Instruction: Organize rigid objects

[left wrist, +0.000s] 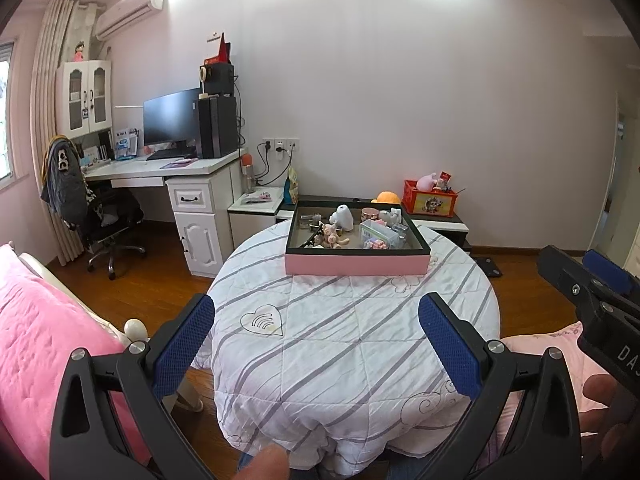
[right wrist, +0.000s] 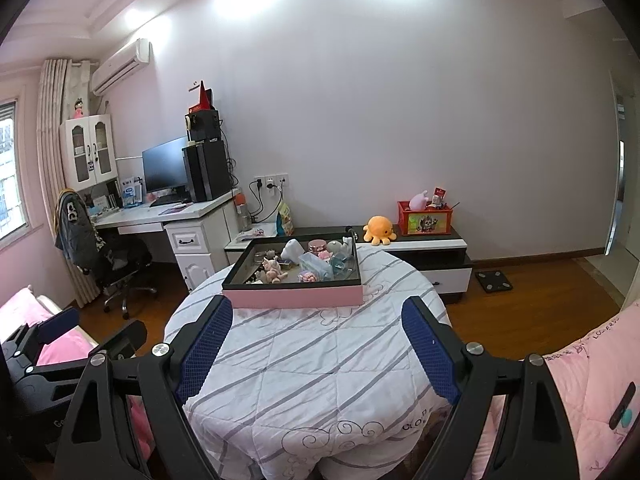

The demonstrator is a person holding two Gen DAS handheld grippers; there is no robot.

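Note:
A pink-sided tray [left wrist: 356,265] with a dark rim sits at the far side of a round table covered with a striped white quilt [left wrist: 344,340]. It holds several small items: a white figure [left wrist: 344,216], a pink plush toy [left wrist: 331,235], a clear box [left wrist: 378,236] and a round pink jar [left wrist: 370,213]. The tray also shows in the right wrist view [right wrist: 296,295]. My left gripper [left wrist: 316,316] is open and empty above the near part of the table. My right gripper [right wrist: 318,316] is open and empty, short of the tray.
A white desk [left wrist: 168,168] with a monitor and an office chair [left wrist: 100,216] stand at the left. A low cabinet [right wrist: 424,246] behind the table carries an orange plush [right wrist: 379,230] and a red crate [right wrist: 426,218]. Pink bedding [left wrist: 44,332] flanks the table on both sides.

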